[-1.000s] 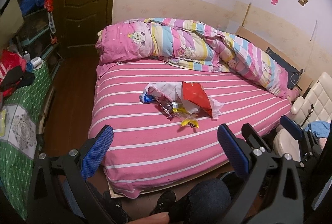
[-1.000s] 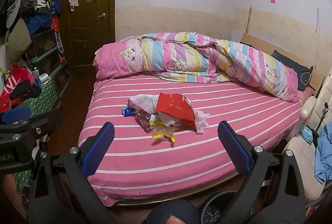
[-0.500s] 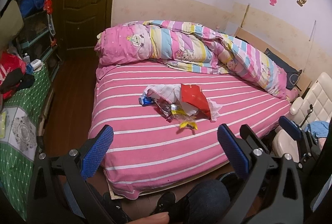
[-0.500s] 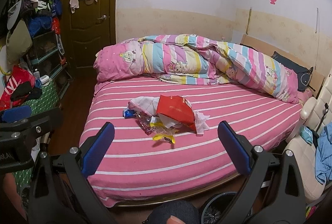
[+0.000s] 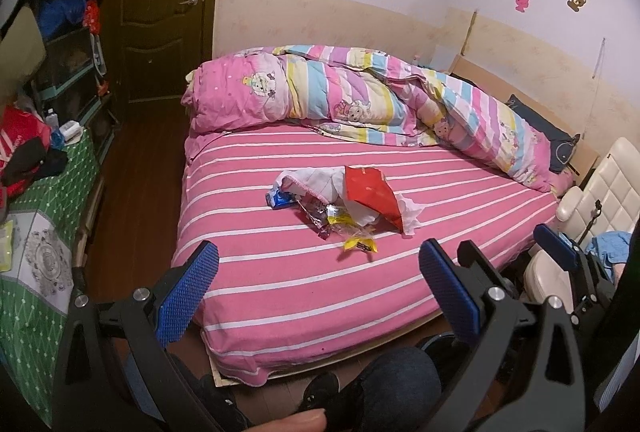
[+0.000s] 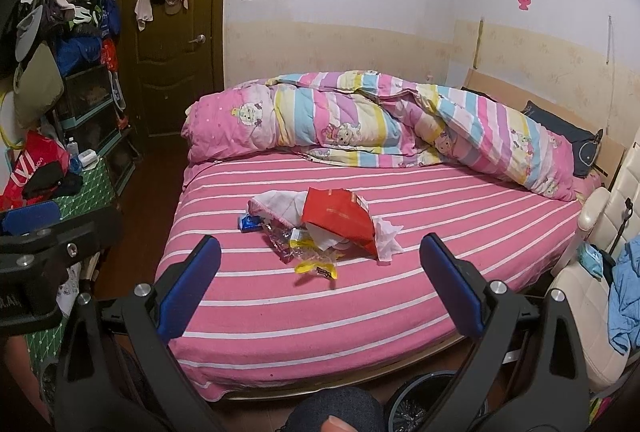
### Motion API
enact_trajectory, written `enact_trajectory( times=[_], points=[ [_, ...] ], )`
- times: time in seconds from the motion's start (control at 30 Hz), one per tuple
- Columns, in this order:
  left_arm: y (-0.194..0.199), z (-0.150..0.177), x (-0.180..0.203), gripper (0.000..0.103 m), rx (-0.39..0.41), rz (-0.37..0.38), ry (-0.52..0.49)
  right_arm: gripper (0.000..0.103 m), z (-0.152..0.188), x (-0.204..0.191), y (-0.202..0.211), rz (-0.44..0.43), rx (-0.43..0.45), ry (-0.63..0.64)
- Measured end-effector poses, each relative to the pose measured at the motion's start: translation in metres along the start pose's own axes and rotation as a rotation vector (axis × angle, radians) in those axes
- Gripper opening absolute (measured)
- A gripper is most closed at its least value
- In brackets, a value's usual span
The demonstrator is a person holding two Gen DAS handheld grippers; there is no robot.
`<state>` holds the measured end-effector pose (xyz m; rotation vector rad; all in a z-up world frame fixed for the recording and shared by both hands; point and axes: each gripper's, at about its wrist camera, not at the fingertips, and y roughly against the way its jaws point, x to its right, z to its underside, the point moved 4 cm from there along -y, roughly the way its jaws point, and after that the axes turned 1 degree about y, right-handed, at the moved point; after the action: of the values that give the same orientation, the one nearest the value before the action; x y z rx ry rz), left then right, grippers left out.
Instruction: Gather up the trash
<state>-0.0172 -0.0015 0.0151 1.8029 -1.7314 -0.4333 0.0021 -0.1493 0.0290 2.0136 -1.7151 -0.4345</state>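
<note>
Left gripper (image 5: 318, 286) spread wide, holding nothing, hanging over the near edge of the bed (image 5: 280, 296). Right gripper (image 6: 320, 272) same: spread wide, nothing held, over the bed's near edge; in left view it shows at right (image 5: 556, 252).

Trash pile (image 5: 344, 204) sits mid-bed on the striped sheet, well apart from both grippers. Red bag (image 5: 372, 192) lies on top; long axis runs from far-left to near-right, narrow end pointing near-right. White tissue (image 5: 410, 214) sticks out beside that narrow end. Blue wrapper (image 5: 278, 198) at the pile's left end, yellow wrapper (image 5: 360, 244) nearest the grippers, just apart from the rest. White cloth (image 5: 316, 180) behind the bag. Whole pile stretches roughly left-right.

Quilt (image 5: 360, 100) bunched along the far side. Green counter (image 5: 44, 232) at left, bin (image 6: 424, 404) on the floor below right gripper.

Versus 1 s ago: pile unmoved; both cameras sit slightly lower in tilt, bed framed a touch lower. Grippers unchanged.
</note>
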Motion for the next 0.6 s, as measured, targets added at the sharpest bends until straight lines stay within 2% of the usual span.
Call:
enact_trajectory(
  times=[0.27,0.6],
  points=[
    [0.008,0.0,0.004,0.097,0.013,-0.003,-0.009,0.098,0.001,0.001,0.006,-0.014,0.01,-0.011],
    [0.033,0.006,0.012,0.097,0.046,0.003,-0.027,0.098,0.004,0.004,0.036,-0.058,0.057,-0.029]
  ],
)
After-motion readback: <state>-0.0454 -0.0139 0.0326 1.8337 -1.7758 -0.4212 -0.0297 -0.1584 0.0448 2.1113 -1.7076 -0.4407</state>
